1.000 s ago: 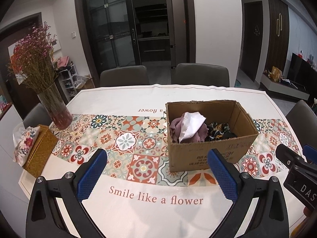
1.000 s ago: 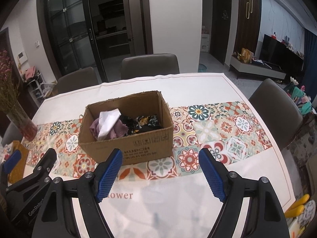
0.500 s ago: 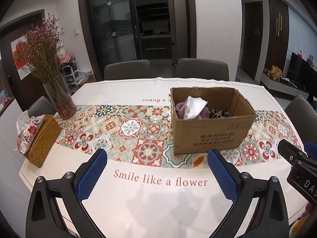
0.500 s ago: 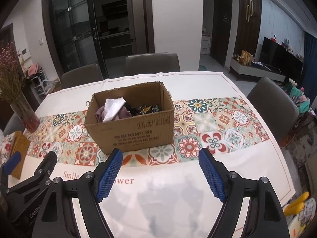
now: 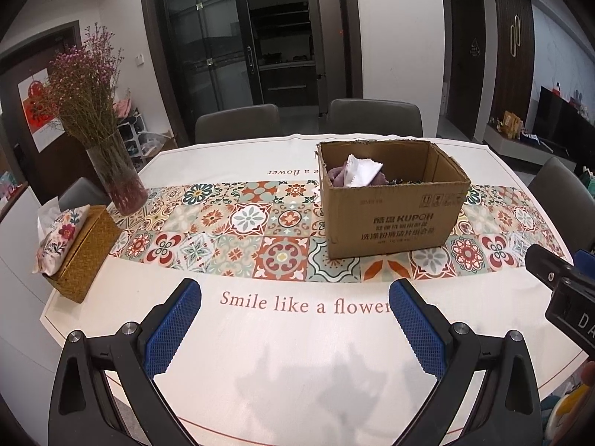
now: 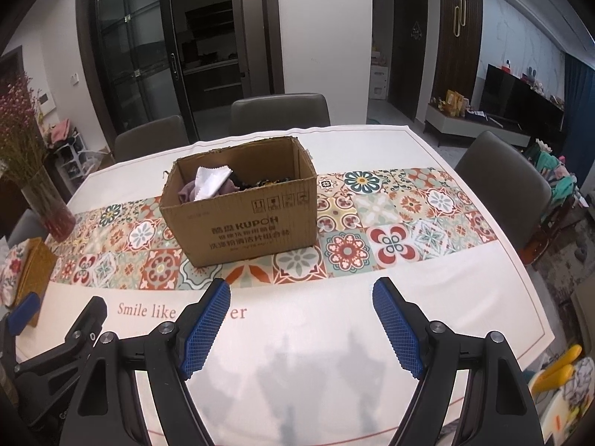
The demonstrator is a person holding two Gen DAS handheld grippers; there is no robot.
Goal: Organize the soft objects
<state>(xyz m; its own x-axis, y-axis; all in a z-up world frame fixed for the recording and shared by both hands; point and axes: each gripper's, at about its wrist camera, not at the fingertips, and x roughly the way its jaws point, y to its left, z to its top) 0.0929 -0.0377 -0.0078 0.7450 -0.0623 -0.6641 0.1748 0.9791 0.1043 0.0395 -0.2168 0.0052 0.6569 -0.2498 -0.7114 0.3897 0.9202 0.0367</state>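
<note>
Left tool (image 5: pixel 295 319) hangs over the bench (image 5: pixel 297 371), blue pads wide apart, nothing between them. Open cardboard box (image 5: pixel 394 208) stands on the patterned runner (image 5: pixel 241 238), holding a white cloth (image 5: pixel 359 173) atop a mauve cloth (image 5: pixel 336 176). Vase of dried flowers (image 5: pixel 117 178) and wicker tissue box (image 5: pixel 83 249) at far left. Right tool (image 5: pixel 557 290) intrudes at the right edge.

- A brown cardboard box (image 5: pixel 394 219) stands upright on the surface, its top open.
- A white cloth (image 5: pixel 359 171) with a zigzag edge lies on top inside it.
- A purple cloth (image 5: pixel 334 176) sits under the white one.
- A dark patterned cloth (image 6: pixel 264 183) lies beside them.
</note>
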